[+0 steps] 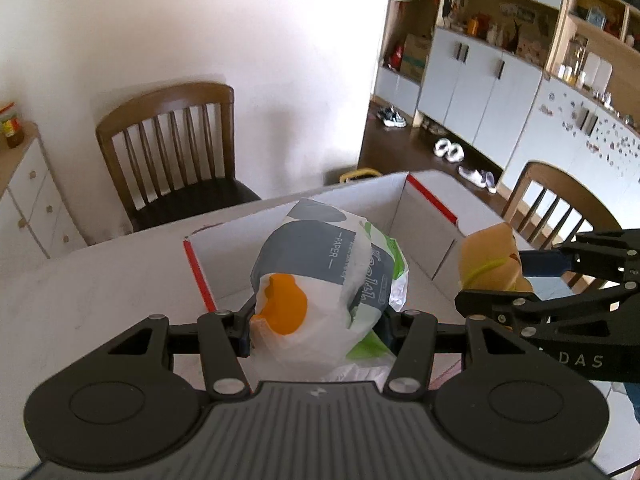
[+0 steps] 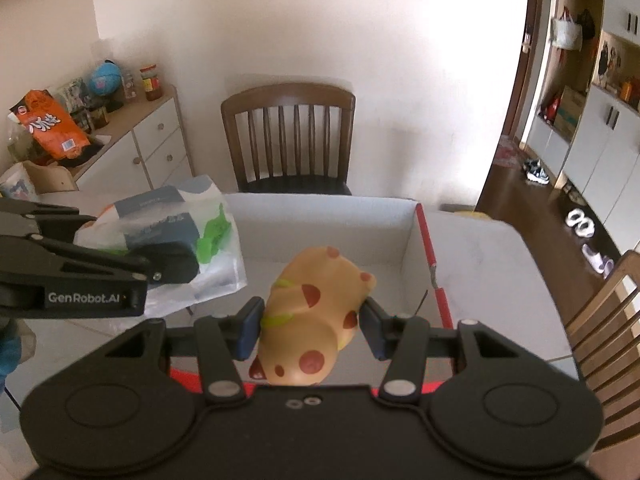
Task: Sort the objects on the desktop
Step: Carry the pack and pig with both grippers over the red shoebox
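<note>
The tissue pack (image 1: 320,280), wrapped in printed plastic, is clamped in the left gripper (image 1: 318,330) above the open white box (image 1: 424,216) with red edges; the spotted orange plush toy (image 2: 316,320) is pinched in the right gripper (image 2: 310,326) over the same box; the box sits on a pale table (image 1: 100,280), reaching toward its far edge; a dark wooden chair (image 2: 288,140) stands against the white wall beyond that edge; a white cabinet (image 2: 152,148) carries a snack bag and jars; the box floor is largely hidden by both held things.
</note>
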A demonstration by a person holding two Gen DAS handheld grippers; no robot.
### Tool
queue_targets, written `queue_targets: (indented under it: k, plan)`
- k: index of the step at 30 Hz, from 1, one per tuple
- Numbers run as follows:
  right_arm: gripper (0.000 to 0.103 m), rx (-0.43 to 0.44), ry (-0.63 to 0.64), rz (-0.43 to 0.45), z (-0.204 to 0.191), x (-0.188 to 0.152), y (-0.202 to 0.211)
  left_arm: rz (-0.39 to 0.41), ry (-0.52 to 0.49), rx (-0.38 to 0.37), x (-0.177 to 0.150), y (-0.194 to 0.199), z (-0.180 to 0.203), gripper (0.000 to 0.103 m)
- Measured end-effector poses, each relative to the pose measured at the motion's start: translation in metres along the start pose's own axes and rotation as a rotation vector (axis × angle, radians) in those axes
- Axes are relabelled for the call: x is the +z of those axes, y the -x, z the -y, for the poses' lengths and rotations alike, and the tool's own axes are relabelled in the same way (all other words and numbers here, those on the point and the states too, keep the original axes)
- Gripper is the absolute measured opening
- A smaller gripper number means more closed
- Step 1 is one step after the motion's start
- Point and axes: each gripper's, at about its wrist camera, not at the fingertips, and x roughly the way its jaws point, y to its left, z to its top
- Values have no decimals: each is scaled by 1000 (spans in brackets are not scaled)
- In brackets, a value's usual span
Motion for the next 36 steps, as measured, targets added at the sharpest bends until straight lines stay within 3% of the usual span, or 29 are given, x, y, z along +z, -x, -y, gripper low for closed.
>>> queue_targets:
  k: [18, 26, 36]
  plan:
    - [52, -9, 89, -160, 18, 7, -75, -139, -127, 0, 15, -80, 1, 53]
    - [52, -29, 153, -202, 12, -1, -95, -198, -193, 9, 13, -110, 10, 53]
    - [52, 6, 184, -300, 14, -11, -117, -273, -302, -9, 4, -134, 25, 53]
